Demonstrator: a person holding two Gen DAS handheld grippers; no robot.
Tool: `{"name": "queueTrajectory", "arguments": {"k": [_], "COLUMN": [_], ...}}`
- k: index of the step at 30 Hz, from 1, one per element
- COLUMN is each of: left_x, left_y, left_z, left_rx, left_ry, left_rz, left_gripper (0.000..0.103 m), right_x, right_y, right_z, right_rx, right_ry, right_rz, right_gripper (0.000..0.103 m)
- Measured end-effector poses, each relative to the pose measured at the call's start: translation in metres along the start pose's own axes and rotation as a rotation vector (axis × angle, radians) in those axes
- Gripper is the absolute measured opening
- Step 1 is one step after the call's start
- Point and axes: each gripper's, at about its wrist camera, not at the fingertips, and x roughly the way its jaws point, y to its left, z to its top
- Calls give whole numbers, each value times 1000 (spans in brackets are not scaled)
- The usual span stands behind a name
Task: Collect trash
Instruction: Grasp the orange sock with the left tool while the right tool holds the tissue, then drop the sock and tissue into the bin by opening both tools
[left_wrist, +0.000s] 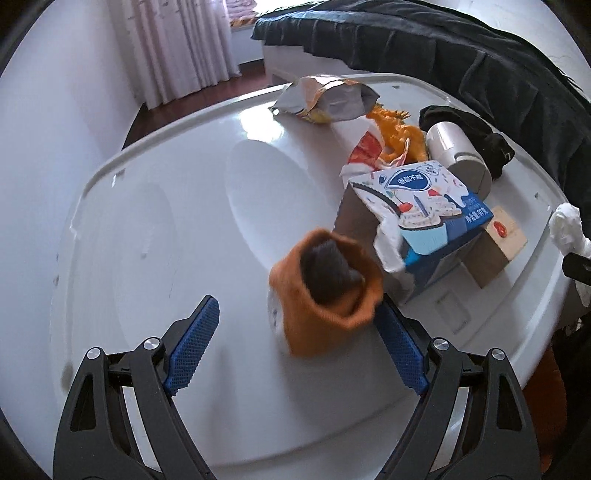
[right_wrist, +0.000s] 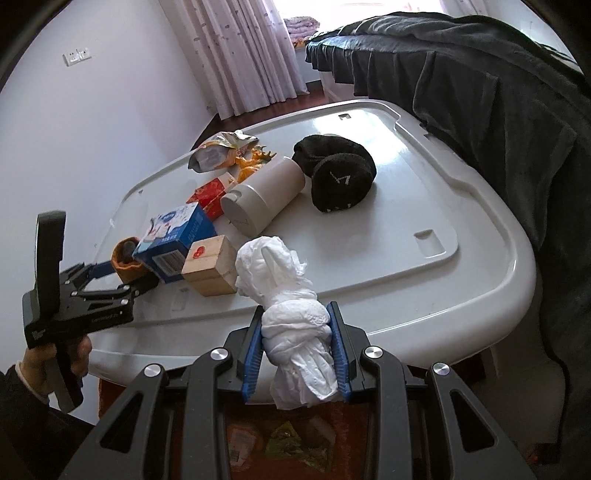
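My right gripper is shut on a crumpled white tissue wad, held over the near edge of the white plastic lid; the wad also shows in the left wrist view. My left gripper is open around an orange sock-like pouch, which lies on the lid against the right fingertip; both show in the right wrist view, the gripper and the pouch. A torn blue snack box, an empty foil chip bag and a red wrapper lie on the lid.
An orange toy dinosaur, a white cylindrical mug, black earmuffs and a wooden block also sit on the lid. A dark blanket drapes at the right. An orange bin with wrappers is below my right gripper.
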Motion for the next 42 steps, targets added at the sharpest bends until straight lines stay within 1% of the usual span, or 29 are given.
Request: {"name": "queueTrajectory", "arguments": {"k": [2,3,4,5,6,7,10,13,19,20,22,25,27,30,31,33,34,36,38,40,42], "left_x": [3,4,5,6,5,6,3,-5,-23,-28,-35,-53,-70,-92,-97,-102,-100,-97,-92,-84,-79], "left_y": [1,1,2,3,2,1,-6,-6,1,0,-4,-21,-33,-46,-50,-61,-65,-76,-85,-89,-89], "left_z": [3,5,6,7,8,8,5,-3,-29,-34,-40,-52,-62,-80,-88,-109,-116,-141,-161,-180,-191], "left_rx": [0,-4,-12,-24,-36,-34,-27,-57,-149,-166,-174,-157,-172,-237,-258,-300,-310,-318,-316,-317,-312], "left_ry": [-5,-6,-7,-7,-7,-10,-21,-21,-25,-23,-17,-18,-30,-23,-11,40,61,123,169,228,268], "left_rz": [-17,-33,-65,-103,-111,-101,-65,-30,26,45,81,144,140,118,111,87,81,70,46,32,35], "left_gripper": [82,73,54,44,40,36,31,28,27,27,27,26,26,26,26,26,26,26,27,26,26], "right_x": [2,2,2,3,3,3,4,3,-2,-3,-5,-7,-10,-18,-21,-25,-27,-30,-31,-28,-26], "right_y": [0,0,0,0,0,1,0,-2,2,3,6,9,10,13,15,19,22,26,31,36,41], "right_z": [0,0,0,1,1,1,1,2,2,2,1,-2,-4,-12,-16,-24,-30,-41,-58,-77,-94], "right_rx": [1,3,5,6,7,6,9,13,-9,-17,-30,-49,-57,-81,-94,-120,-137,-160,-172,-184,-192], "right_ry": [6,8,8,8,8,8,9,5,-15,-19,-24,-28,-34,-44,-42,-33,-23,-5,33,80,119], "right_rz": [-5,-5,-6,-7,-6,-6,-6,1,13,12,16,23,39,65,68,64,64,70,88,86,79], "right_gripper": [33,33,33,33,33,33,33,33,33,33,33,33,33,33,33,33,33,33,33,33,33]}}
